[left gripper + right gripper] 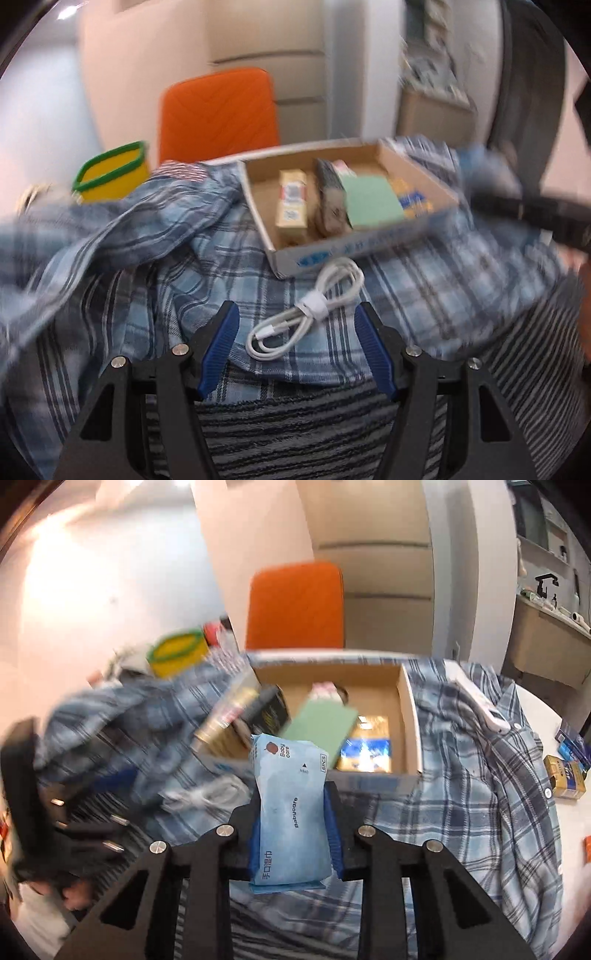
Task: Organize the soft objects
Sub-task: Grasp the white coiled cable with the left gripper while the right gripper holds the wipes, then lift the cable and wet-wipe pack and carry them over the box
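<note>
Right gripper [293, 834]: jaws clamped on a light-blue soft plastic wet-wipe pack [290, 808], held upright, just short of the front wall of the shallow open cardboard box [408, 716]. The pack's lower end is cut off behind the gripper body.

Left gripper [300, 347]: jaws apart, nothing between them, hovering over a coiled white charging cable [308, 314] that lies on the blue plaid cotton shirt [177, 258]. Whether the blue pads [221, 347] touch the fabric, can't tell.

The shirt is spread over a dark striped cloth [288, 435]; the worktop under both is mostly hidden, only a white strip shows at far right in the right view.

The box sits on the shirt, holding a pale green card [371, 199], a cream carton [291, 203] and other packets too blurred to read.

Beyond: yellow container with a green rim [110, 173], smeared by motion blur, then an orange chair back [218, 110].
</note>
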`<state>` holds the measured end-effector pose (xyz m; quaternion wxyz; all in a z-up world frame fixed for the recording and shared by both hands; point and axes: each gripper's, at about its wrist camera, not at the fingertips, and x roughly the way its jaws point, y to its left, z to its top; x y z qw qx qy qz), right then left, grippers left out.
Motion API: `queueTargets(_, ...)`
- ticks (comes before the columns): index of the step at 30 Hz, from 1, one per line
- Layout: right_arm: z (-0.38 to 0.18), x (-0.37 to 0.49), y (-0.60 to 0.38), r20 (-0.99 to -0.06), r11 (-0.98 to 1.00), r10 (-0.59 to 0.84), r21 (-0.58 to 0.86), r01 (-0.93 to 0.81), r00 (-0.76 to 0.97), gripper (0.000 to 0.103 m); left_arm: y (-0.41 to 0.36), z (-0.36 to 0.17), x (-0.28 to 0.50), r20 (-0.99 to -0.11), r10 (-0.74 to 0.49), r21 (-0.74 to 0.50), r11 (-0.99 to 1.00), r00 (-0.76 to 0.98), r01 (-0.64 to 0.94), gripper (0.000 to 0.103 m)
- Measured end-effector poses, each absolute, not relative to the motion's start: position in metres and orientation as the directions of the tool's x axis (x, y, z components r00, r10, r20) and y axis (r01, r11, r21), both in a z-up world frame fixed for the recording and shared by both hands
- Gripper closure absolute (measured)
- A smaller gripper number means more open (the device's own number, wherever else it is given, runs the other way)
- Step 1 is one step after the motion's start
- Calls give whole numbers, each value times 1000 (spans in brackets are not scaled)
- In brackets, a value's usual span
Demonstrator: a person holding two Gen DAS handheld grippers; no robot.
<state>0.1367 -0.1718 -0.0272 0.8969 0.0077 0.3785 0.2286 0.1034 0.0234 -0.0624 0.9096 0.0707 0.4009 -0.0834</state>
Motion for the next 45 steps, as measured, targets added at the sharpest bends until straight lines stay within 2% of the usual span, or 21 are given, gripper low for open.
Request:
queueTargets(4,-23,123,-164,-608,900,405,133,-415,683,72,18,-53,105,-753,-111,64,968,649,241,39)
queueTargets(7,-34,125,-165,-617,889,435,181,-421,655,72,13,-55,119,-790,-65,99,968,609,231,39)
queueTargets(9,-39,130,-169,-623,883,453,214,-418,638,72,16,-64,136,-848,-25,85,980,529,182,39)
queueTargets(12,-45,136,-178,-629,877,473,265,-401,617,72,28,-74,155,-898,-94,-44,991,431,125,53)
queueTargets(14,-47,139,-183,-631,876,478,289,-387,610,72,31,-77,159,-910,-111,-64,990,400,130,60)
queueTargets(20,-48,137,-181,-630,862,499,294,-412,595,72,11,-73,159,-910,-51,54,969,413,239,60)
queueTargets(22,-48,134,-179,-629,861,499,284,-421,596,72,4,-77,162,-916,-60,57,959,397,278,60)
queueTargets(24,-48,131,-177,-629,862,496,269,-430,599,72,1,-82,169,-926,-60,49,960,373,275,60)
queueTargets(28,-47,130,-177,-629,862,495,269,-430,599,72,-6,-95,176,-933,35,138,953,358,268,61)
queueTargets(30,-47,130,-178,-629,863,495,274,-425,599,72,-7,-96,175,-931,45,153,949,364,276,60)
queueTargets(33,-47,130,-179,-630,862,497,276,-426,596,72,-7,-94,175,-932,33,141,951,361,276,62)
queueTargets(34,-47,131,-178,-632,862,495,273,-427,596,72,-6,-93,175,-931,30,137,953,364,272,71)
queueTargets(36,-48,131,-177,-637,862,493,269,-429,592,72,-6,-90,173,-930,9,119,953,368,278,79)
queueTargets(43,-49,134,-179,-642,865,492,279,-418,589,72,-9,-70,147,-909,-40,91,952,415,292,81)
queueTargets(45,-49,134,-181,-639,864,494,283,-417,590,72,-6,-59,136,-899,-99,32,957,426,289,81)
